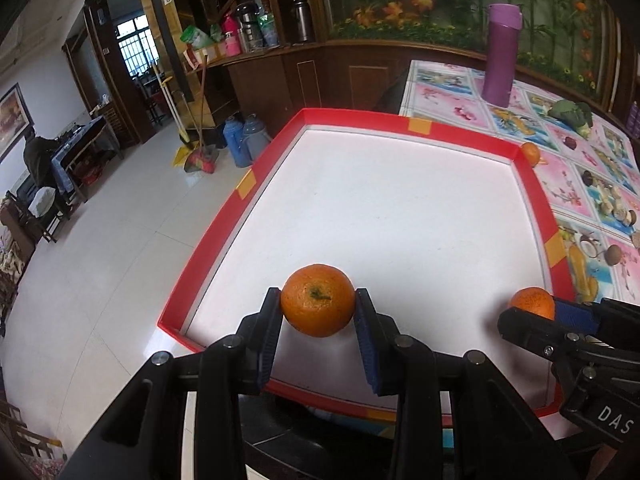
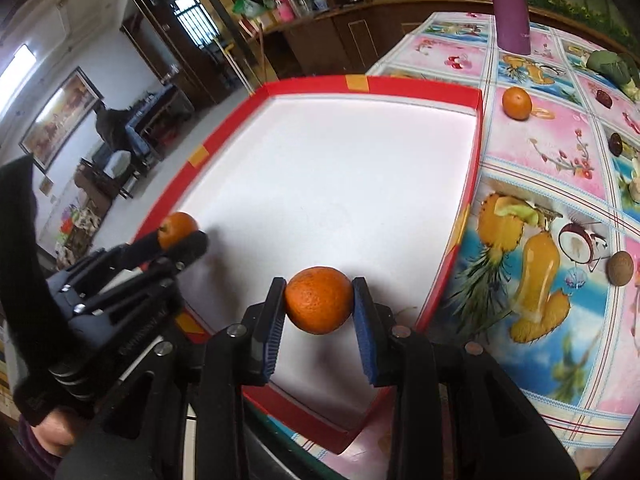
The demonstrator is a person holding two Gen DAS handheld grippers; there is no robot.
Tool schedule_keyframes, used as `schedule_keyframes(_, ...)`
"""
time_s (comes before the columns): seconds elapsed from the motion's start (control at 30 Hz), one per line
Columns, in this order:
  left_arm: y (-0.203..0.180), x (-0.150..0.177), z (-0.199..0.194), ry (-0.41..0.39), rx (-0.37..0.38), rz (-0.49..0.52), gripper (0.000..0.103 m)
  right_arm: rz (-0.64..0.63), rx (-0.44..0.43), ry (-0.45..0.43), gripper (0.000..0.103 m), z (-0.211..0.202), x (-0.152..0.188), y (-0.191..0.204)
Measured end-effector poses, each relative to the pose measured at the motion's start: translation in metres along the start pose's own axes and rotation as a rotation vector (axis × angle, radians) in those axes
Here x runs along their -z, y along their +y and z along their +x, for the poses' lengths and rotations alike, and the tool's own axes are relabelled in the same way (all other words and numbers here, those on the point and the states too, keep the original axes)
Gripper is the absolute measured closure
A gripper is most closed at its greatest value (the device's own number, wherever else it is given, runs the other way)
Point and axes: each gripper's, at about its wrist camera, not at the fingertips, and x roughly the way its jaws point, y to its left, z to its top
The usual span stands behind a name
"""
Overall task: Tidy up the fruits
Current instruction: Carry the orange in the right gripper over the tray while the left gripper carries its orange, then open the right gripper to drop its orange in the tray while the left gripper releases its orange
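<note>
My left gripper (image 1: 318,304) is shut on an orange tangerine (image 1: 318,300), stem facing the camera, held over the near left part of the red-rimmed white tray (image 1: 400,120). My right gripper (image 2: 319,302) is shut on a second tangerine (image 2: 319,300) over the tray's near right corner. Each gripper shows in the other's view: the right gripper (image 1: 536,308) with its tangerine (image 1: 530,300) at the right edge, the left gripper (image 2: 180,236) with its tangerine (image 2: 178,229) at the left. A third tangerine (image 2: 517,103) lies on the tablecloth just outside the tray's (image 2: 476,148) far right corner.
A purple tumbler (image 1: 500,56) stands at the back of the floral tablecloth (image 2: 560,152). A green vegetable (image 1: 572,114) and a small brown round fruit (image 2: 620,267) lie to the right. The tray overhangs the table's left edge above a tiled floor (image 1: 120,240). A person's sleeve (image 2: 24,280) holds the left gripper.
</note>
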Motion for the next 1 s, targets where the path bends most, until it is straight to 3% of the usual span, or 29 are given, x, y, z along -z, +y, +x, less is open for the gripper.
schedule_keyframes(0.3, 0.006, 0.001, 0.012, 0.045, -0.018, -0.021, 0.067, -0.078, 0.092, 0.033, 0.064, 0.007, -0.005, 0.014)
schedule_keyframes(0.33, 0.007, 0.002, 0.012, 0.050, -0.020, -0.029, 0.064, -0.086, 0.082, 0.038, 0.062, 0.006, -0.006, 0.014)
schedule_keyframes(0.4, 0.007, 0.000, 0.010, 0.047, -0.021, -0.036, 0.054, -0.079, 0.063, 0.019, 0.043, -0.001, -0.007, 0.011)
schedule_keyframes(0.47, 0.008, -0.003, 0.006, 0.030, -0.038, -0.039, 0.040, -0.049, 0.009, -0.055, 0.038, -0.019, -0.008, 0.002)
schedule_keyframes(0.5, 0.009, -0.004, 0.002, 0.017, -0.048, -0.040, 0.040, -0.038, -0.015, -0.088, 0.037, -0.028, -0.009, -0.003)
schedule_keyframes(0.57, 0.009, -0.007, -0.003, -0.002, -0.054, -0.042, 0.040, -0.029, -0.027, -0.157, 0.036, -0.049, -0.009, -0.016)
schedule_keyframes(0.67, 0.007, -0.012, -0.009, -0.015, -0.042, -0.046, 0.040, -0.027, 0.061, -0.227, 0.031, -0.071, -0.002, -0.040)
schedule_keyframes(1.0, -0.047, -0.022, -0.031, -0.051, 0.045, 0.042, 0.039, 0.204, 0.270, -0.288, 0.031, -0.137, 0.054, -0.170)
